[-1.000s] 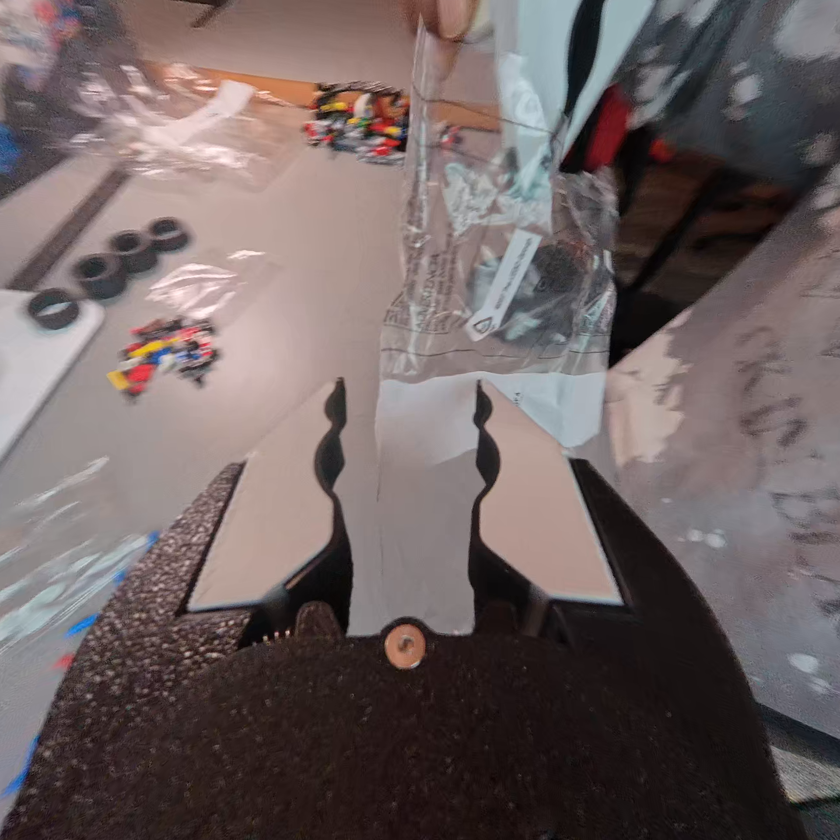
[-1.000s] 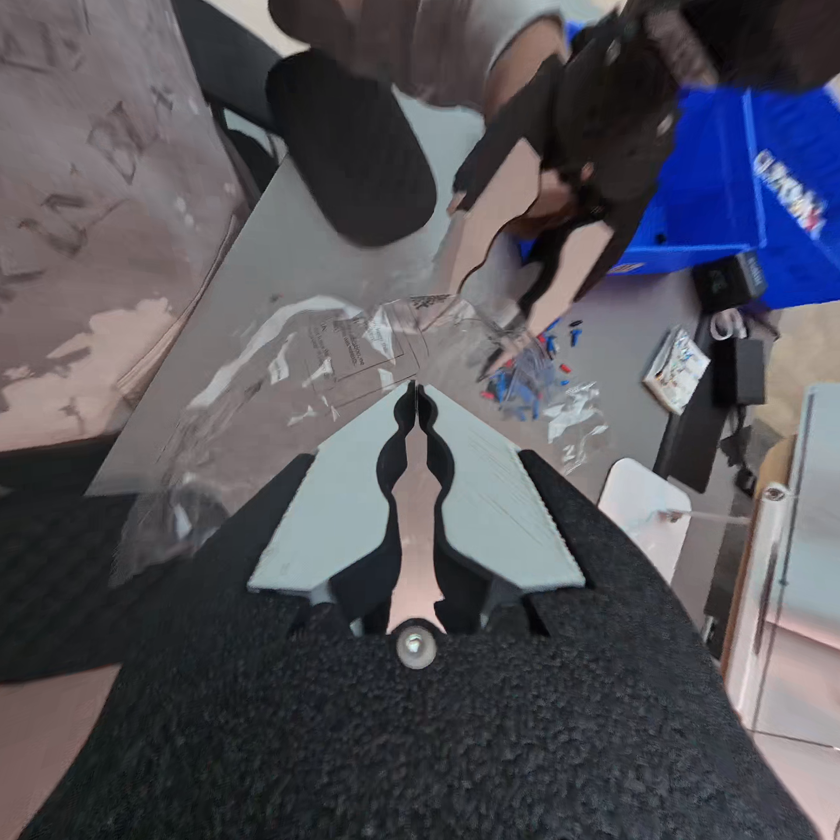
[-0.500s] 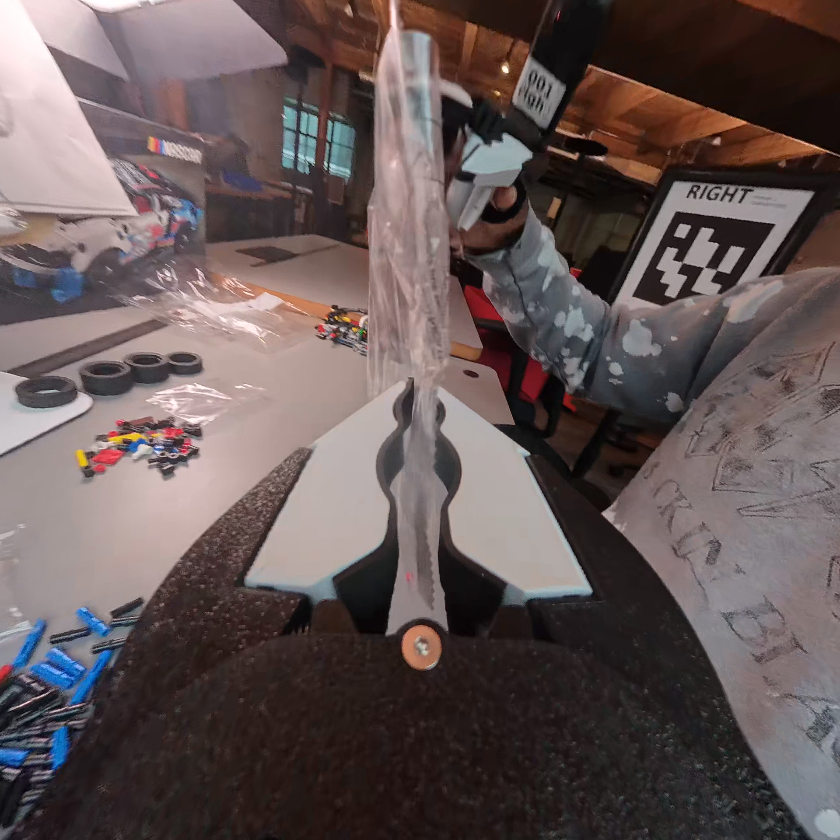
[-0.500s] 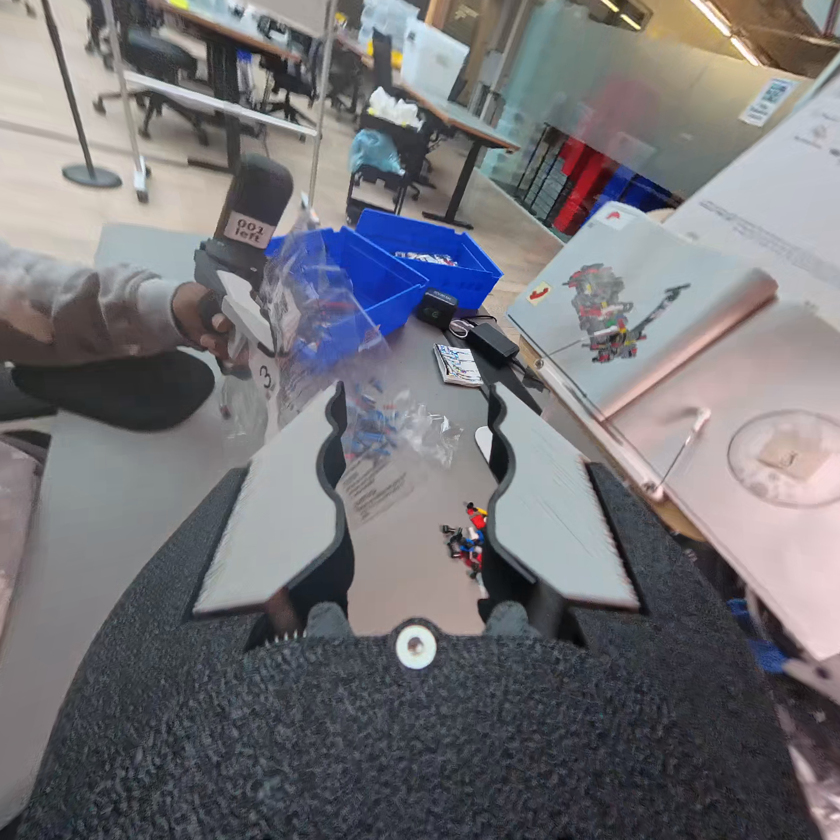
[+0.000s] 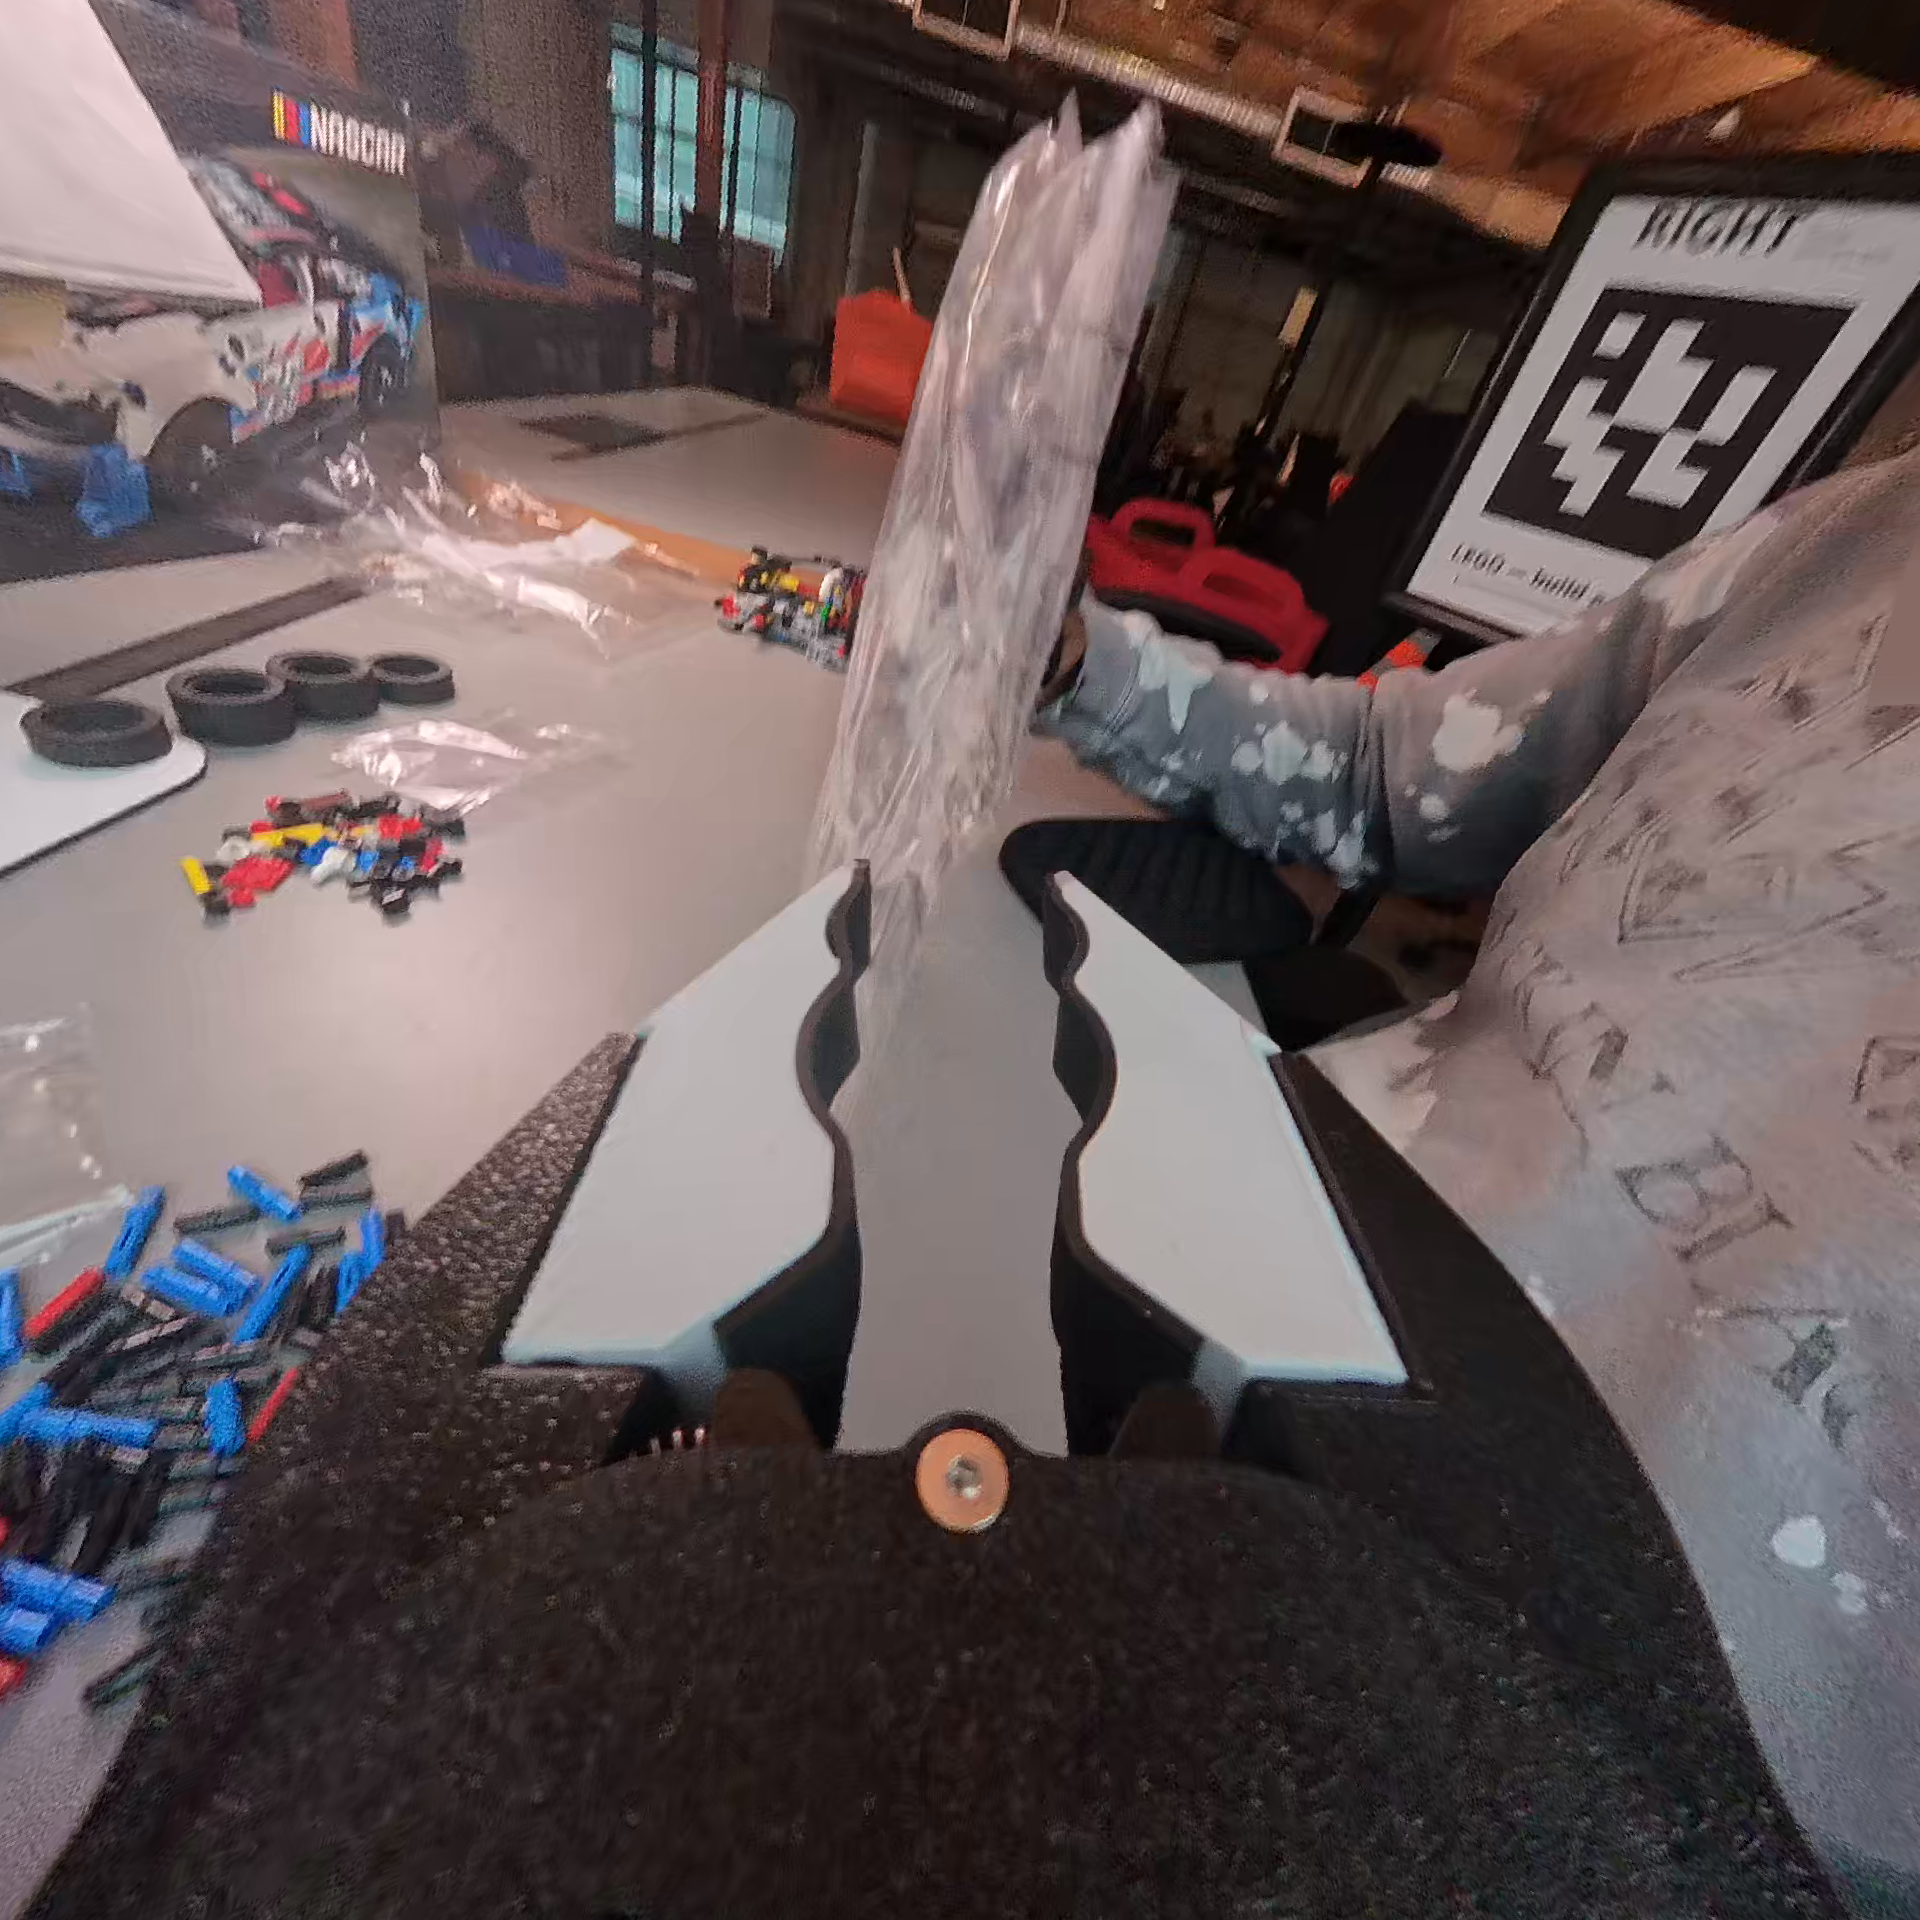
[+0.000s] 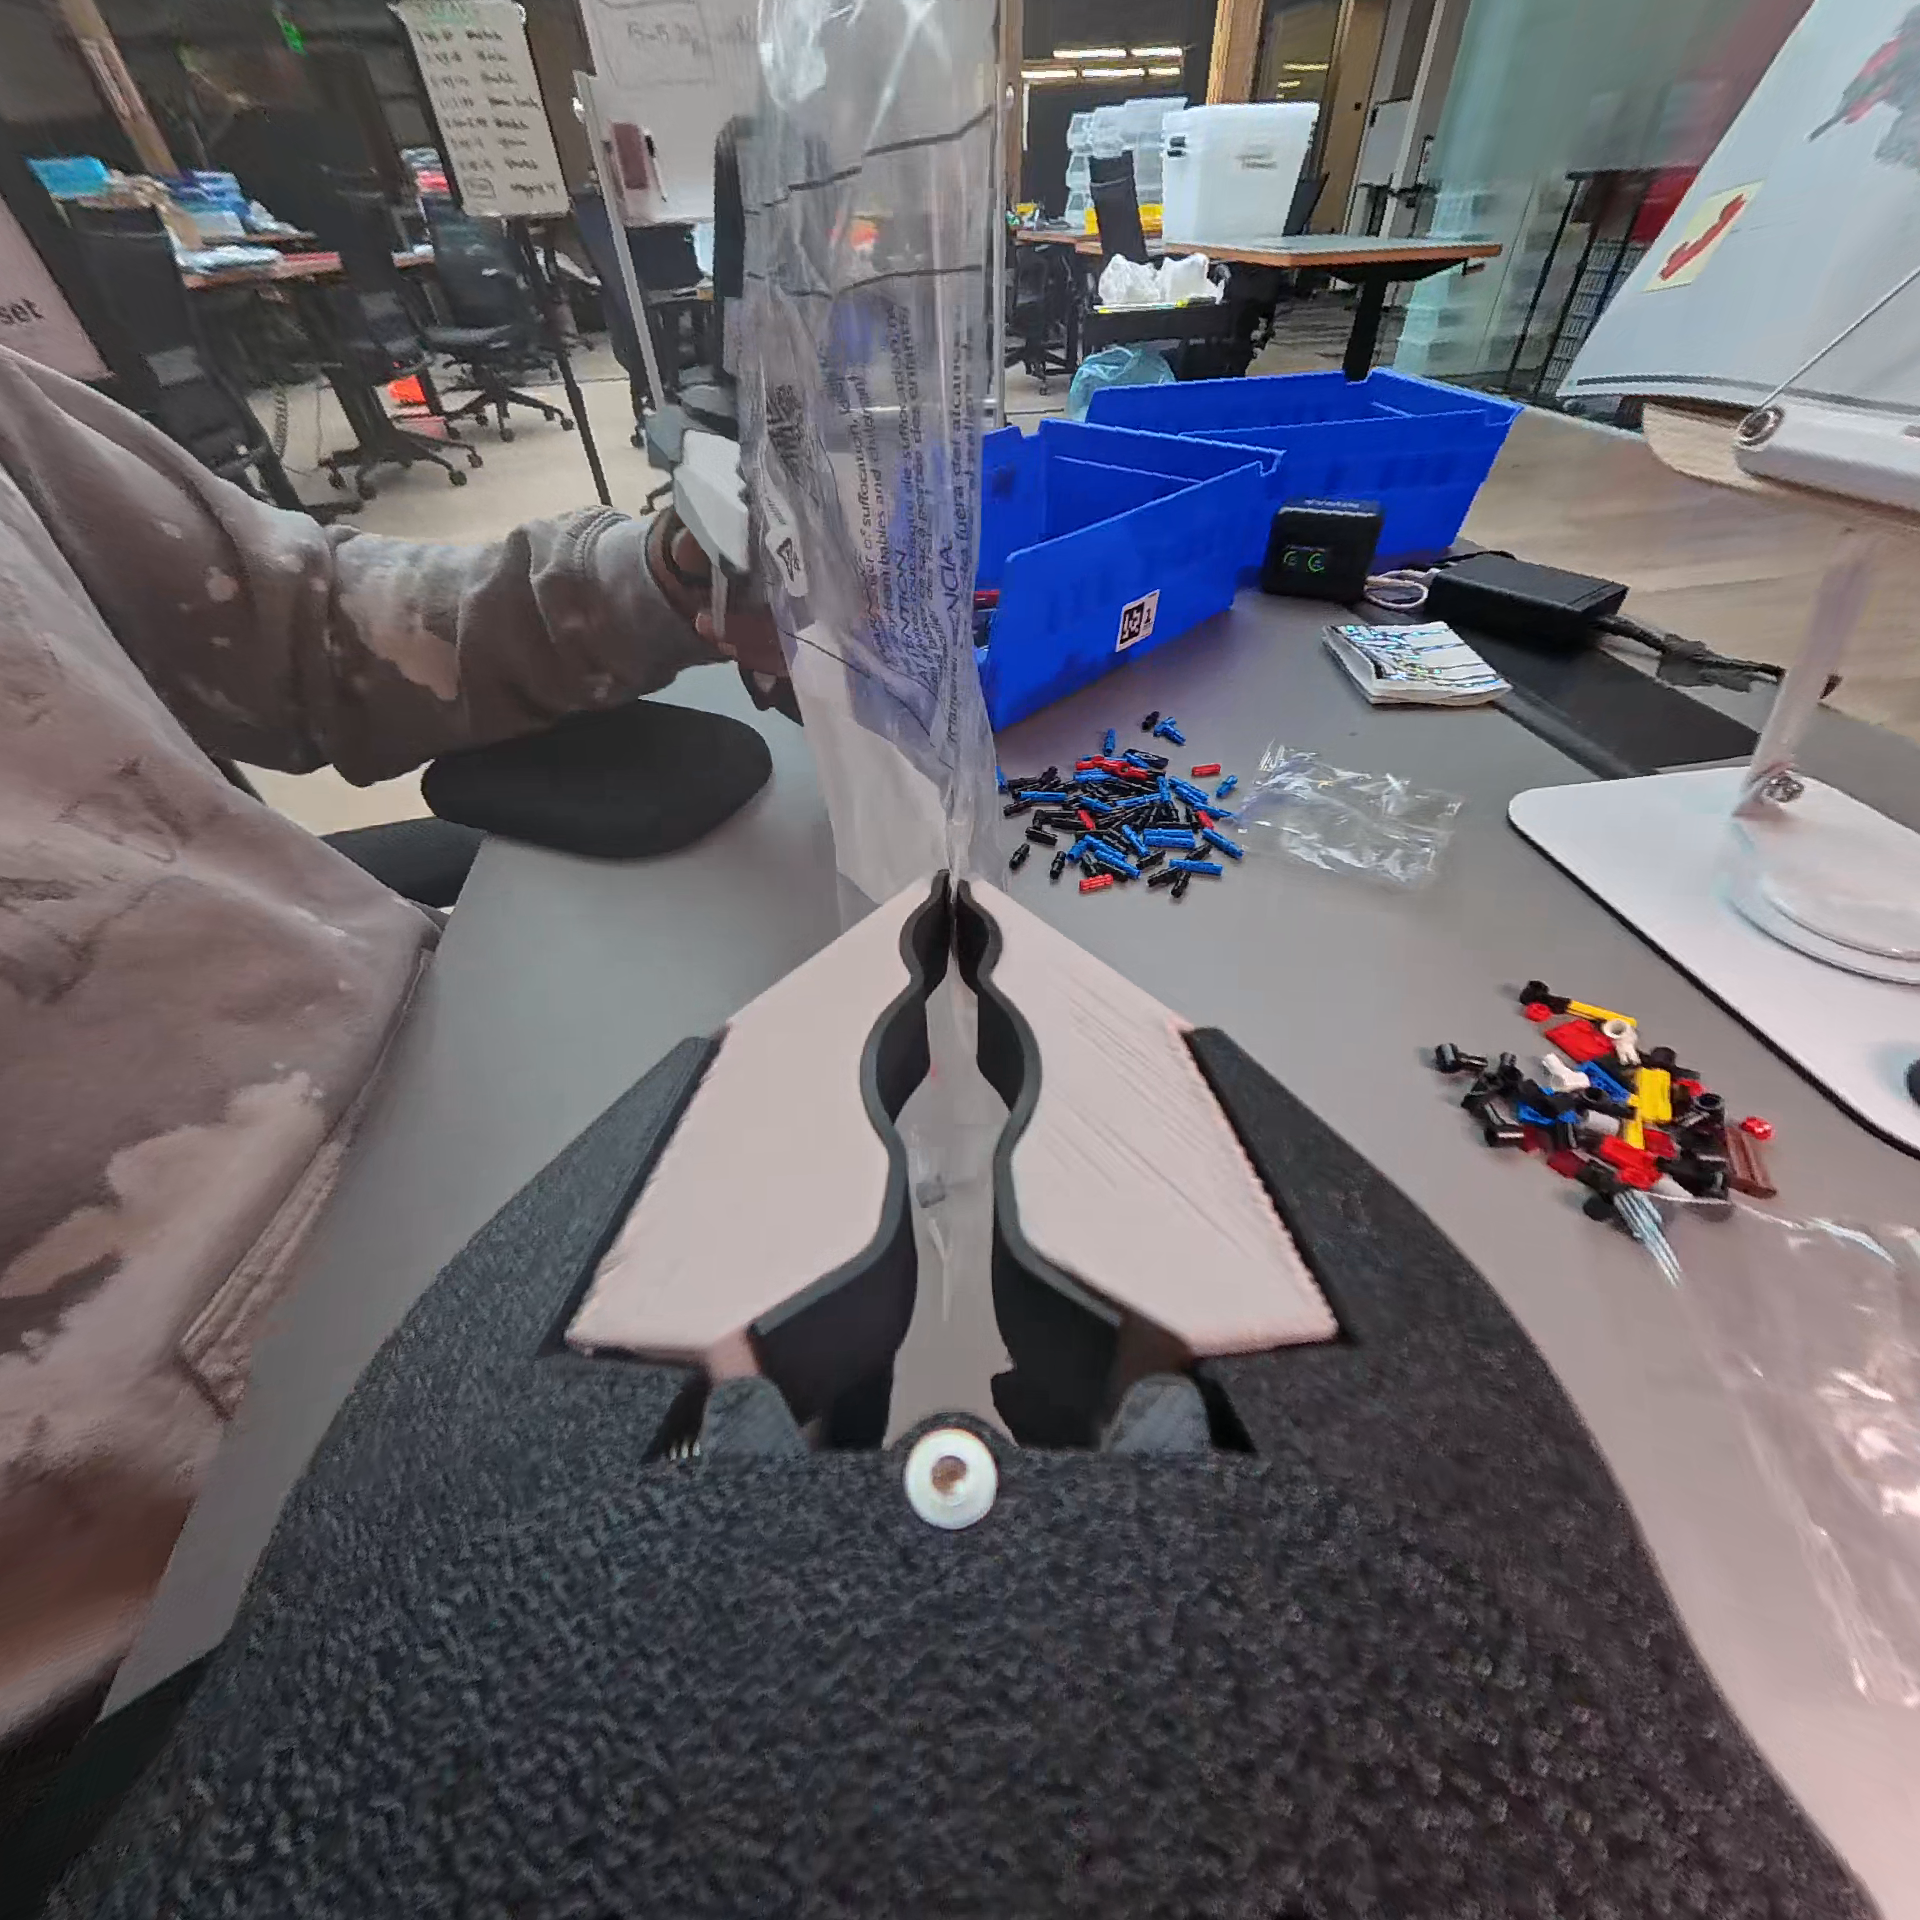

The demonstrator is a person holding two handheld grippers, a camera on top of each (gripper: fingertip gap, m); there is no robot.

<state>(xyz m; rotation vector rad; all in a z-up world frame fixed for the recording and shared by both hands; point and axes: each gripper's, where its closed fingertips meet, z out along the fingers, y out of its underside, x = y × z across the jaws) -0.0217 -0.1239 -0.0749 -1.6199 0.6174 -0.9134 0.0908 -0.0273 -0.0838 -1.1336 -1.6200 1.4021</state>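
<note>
Our right gripper [image 6: 951,894] is clenched on the lower edge of a clear plastic bag [image 6: 873,416], which stands upright above the grey table [image 6: 623,966]. Our left gripper [image 5: 951,894] is released, the bag's crinkled film brushing its left finger [image 5: 727,1091]. Thin, printed, floppy film. Small blue and black pins [image 6: 1127,816] are heaped beyond, with multicoloured bricks [image 6: 1600,1112] at right.

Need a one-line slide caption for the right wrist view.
Right gripper pinches a clear printed plastic bag upright over the grey table, beside blue and black pins.
</note>
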